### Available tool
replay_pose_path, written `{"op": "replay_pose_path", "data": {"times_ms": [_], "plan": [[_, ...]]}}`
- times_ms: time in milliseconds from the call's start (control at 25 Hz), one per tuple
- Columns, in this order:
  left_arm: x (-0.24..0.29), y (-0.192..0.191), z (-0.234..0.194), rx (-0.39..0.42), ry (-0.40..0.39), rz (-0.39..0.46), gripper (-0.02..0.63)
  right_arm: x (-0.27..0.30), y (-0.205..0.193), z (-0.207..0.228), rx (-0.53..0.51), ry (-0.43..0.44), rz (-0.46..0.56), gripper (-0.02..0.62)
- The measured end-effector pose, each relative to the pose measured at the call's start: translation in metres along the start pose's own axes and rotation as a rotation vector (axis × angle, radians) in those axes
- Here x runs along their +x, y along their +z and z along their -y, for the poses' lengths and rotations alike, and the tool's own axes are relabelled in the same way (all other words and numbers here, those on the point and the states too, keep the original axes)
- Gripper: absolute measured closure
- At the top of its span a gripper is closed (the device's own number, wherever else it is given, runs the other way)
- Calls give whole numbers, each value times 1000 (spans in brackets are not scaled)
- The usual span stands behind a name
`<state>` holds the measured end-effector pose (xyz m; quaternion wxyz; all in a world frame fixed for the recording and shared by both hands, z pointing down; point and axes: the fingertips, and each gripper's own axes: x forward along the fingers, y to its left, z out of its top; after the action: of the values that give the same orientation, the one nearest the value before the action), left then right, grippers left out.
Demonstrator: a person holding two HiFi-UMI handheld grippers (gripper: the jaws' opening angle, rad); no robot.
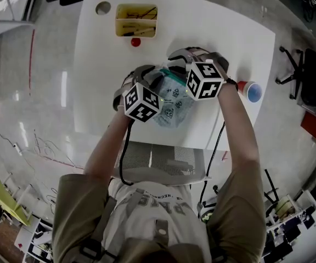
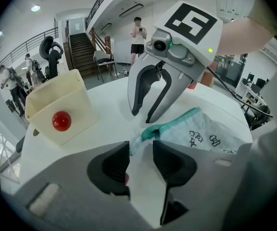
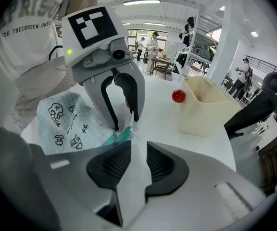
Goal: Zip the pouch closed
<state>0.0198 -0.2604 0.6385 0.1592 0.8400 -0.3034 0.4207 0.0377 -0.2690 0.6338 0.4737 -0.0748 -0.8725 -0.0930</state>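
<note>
Fingers (image 2: 169,162) of left gripper (image 2: 140,146) straddle pouch (image 2: 210,134) corner; shirt (image 3: 23,28) reads "THE CHOSEN ONES".

White table (image 1: 218,32) in play.
Cream bin (image 1: 136,34) at eleven o'clock, red ball (image 1: 135,42) beside it, pouch (image 1: 171,106) at six, red-and-blue object (image 1: 250,90) at three.

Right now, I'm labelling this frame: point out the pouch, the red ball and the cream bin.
pouch (image 2: 210,134), left gripper view, printed fabric
red ball (image 2: 61,121), left gripper view, its middle
cream bin (image 2: 81,104), left gripper view, front wall
</note>
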Motion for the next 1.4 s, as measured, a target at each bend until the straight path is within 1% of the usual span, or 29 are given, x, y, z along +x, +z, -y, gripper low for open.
{"op": "replay_pose_path", "data": {"times_ms": [80, 280, 320, 360, 480, 680, 840, 960, 1080, 1240, 1400], "plan": [[1, 0, 1, 13, -7, -2, 453, 2, 1, 2, -26, -4, 1, 516], [2, 1, 6, 33, -22, -4, 510, 5, 0, 2, -103, 20, -33, 517], [2, 1, 6, 39, -15, -5, 530, 6, 0, 1, -119, 31, -40, 517], [2, 1, 5, 47, -5, -7, 574, 7, 0, -1, -134, 44, -45, 517], [3, 0, 1, 67, 7, -10, 574, 10, 2, -5, -180, 80, -60, 515], [4, -2, 2, 91, -6, -16, 575, 13, 0, -8, -258, 123, -98, 515], [2, -1, 3, 132, -17, -22, 578, 16, -2, -12, -352, 166, -139, 515], [1, -1, 4, 146, -27, -22, 580, 18, -1, -14, -410, 189, -154, 515], [0, -2, 6, 156, -41, -20, 581, 19, 2, -16, -435, 215, -151, 515], [1, -6, 8, 165, -73, -23, 581, 24, 1, -24, -458, 274, -160, 517], [0, -7, 9, 172, -85, -27, 583, 26, -4, -29, -468, 312, -183, 542]]}}
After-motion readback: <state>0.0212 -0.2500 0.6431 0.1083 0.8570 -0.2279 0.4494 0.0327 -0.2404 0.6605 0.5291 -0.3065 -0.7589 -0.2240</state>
